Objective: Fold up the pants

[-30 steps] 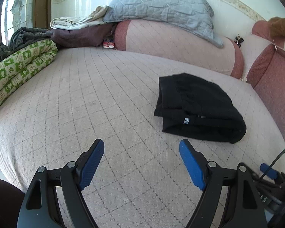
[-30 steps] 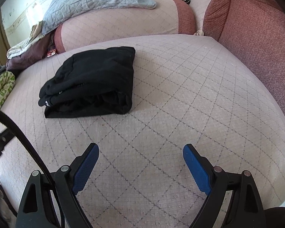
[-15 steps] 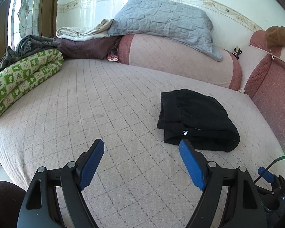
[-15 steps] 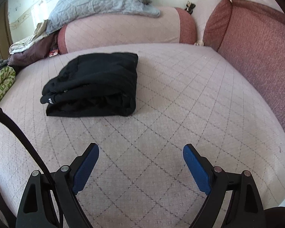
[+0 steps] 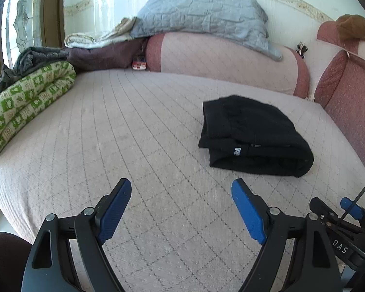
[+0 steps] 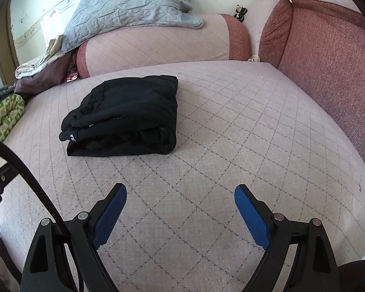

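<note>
The black pants point(image 5: 250, 133) lie folded into a compact stack on the pink quilted bed point(image 5: 124, 146), with a small white label on the near edge. In the right wrist view the pants point(image 6: 126, 119) sit ahead and to the left. My left gripper point(image 5: 181, 189) is open and empty, above the bed, with the pants ahead to its right. My right gripper point(image 6: 180, 194) is open and empty, above the bed point(image 6: 231, 133), apart from the pants.
A pink bolster point(image 5: 221, 58) with a grey quilted pillow point(image 5: 202, 17) lies along the back wall. A green patterned quilt point(image 5: 24, 104) and dark bedding point(image 5: 97, 53) lie at the left. Red cushions point(image 6: 328, 53) line the right side. The right gripper's body point(image 5: 340, 223) shows at lower right.
Both grippers have pulled back from the folded pants and tilted up, so more of the wall and pillows shows. The pants have not moved. Both grippers stay open.
</note>
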The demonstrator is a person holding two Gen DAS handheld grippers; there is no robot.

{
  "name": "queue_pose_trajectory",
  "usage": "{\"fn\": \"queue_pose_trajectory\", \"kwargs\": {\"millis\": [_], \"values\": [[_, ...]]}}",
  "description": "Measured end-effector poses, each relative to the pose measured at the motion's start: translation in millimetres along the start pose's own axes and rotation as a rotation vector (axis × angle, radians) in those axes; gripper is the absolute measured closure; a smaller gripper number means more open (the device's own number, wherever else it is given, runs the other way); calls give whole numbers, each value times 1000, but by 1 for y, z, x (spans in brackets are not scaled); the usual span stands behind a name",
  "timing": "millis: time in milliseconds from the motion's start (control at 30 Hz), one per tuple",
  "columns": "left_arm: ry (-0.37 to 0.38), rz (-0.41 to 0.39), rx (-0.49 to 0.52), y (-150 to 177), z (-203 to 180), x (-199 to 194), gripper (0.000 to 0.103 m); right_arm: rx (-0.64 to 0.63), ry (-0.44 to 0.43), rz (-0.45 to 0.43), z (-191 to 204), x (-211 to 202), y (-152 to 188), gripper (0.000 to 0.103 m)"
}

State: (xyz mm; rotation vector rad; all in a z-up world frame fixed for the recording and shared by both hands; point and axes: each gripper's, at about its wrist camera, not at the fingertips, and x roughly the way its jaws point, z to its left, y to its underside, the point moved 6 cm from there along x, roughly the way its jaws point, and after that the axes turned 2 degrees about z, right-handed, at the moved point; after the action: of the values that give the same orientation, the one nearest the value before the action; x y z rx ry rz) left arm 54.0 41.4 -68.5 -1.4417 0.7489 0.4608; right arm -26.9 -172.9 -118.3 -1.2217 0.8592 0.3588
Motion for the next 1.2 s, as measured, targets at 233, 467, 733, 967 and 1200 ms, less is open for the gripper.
{"fn": "queue_pose_trajectory", "kwargs": {"millis": [233, 467, 733, 967, 1200], "values": [[11, 65, -15, 5, 0, 15, 19, -12, -11, 8, 6, 3, 0, 9], [40, 140, -53, 10, 2, 28, 19, -19, -16, 24, 10, 9, 2, 9], [58, 176, -68, 14, 2, 33, 19, -19, -16, 43, 12, 15, 5, 9], [65, 195, -80, 15, 4, 36, 19, -27, -19, 51, 14, 19, 5, 9], [73, 210, -94, 16, 8, 39, 19, -28, -20, 51, 16, 20, 6, 9]]}}
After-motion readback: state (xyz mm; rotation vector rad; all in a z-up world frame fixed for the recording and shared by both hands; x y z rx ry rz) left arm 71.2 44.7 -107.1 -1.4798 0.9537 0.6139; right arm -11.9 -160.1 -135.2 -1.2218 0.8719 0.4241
